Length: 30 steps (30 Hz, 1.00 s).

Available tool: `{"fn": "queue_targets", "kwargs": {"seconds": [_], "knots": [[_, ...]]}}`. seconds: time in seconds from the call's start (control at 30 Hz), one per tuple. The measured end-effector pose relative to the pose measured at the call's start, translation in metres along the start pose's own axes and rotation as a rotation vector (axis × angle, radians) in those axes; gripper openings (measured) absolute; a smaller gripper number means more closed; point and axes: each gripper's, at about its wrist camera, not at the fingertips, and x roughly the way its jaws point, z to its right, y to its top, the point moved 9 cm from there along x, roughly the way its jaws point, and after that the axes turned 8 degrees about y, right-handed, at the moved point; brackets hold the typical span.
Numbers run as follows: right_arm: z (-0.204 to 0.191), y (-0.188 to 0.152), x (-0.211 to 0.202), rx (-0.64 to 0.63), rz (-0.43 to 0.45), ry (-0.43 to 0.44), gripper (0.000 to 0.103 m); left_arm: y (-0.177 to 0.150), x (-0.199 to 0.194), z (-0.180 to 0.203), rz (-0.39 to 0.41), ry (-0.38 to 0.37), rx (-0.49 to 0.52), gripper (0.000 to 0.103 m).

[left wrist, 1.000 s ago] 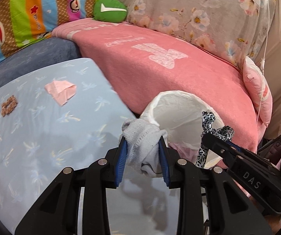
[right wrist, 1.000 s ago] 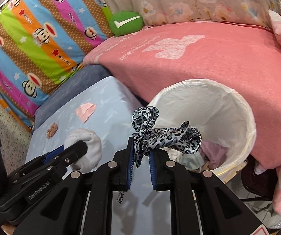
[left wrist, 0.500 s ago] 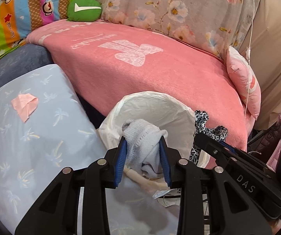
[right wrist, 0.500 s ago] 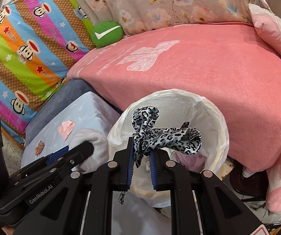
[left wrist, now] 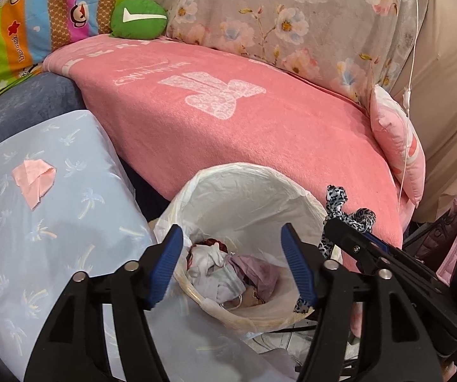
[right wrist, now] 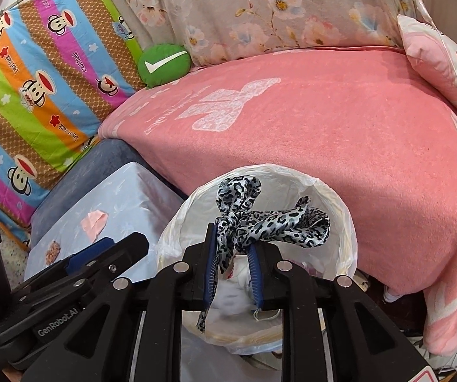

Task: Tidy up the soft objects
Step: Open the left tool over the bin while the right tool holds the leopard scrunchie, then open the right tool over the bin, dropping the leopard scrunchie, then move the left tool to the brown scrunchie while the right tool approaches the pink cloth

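both grippers poised over the lined basket, one spread wide, one loosening

the left gripper stood released, its jaws having just opened wide, with nothing between the blue pads; the lined basket lay directly beyond them at 12 o'clock, a heap of crumpled cloth in its bottom. the right gripper had its jaws just opening too, and the leopard-print scarf still hung in the narrow gap, draped against the left pad; whether the pads still pinched it could not be told. the scarf's long axis ran from 9 to 3 o'clock across the basket mouth, one tail dangling toward 6. the right gripper was the nearer to it, so the drop looked to be its job.

count: two grippers, one basket, one scarf. on the pale blue sheet at 9 o'clock lay one pink cloth; one green cushion sat at 11.
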Motion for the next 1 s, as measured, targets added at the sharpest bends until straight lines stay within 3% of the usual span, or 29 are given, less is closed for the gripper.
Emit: {"fn": "queue_targets", "kwargs": {"seconds": [0.2, 0.53, 0.67, 1.0], "knots": [[-0.005, 0.006, -0.001, -0.019, 0.026, -0.017, 0.041, 0.005, -0.004, -0.017, 0.022, 0.032, -0.040, 0.075], [-0.034, 0.003, 0.001, -0.050, 0.020, 0.011, 0.041, 0.008, -0.018, -0.048, 0.053, 0.070, -0.087, 0.075], [-0.053, -0.005, 0.007, -0.072, 0.002, 0.028, 0.046, 0.006, -0.023, -0.063, 0.063, 0.095, -0.106, 0.075], [-0.111, -0.030, 0.032, -0.150, -0.073, 0.086, 0.051, -0.009, -0.037, -0.133, 0.055, 0.187, -0.203, 0.075]]}}
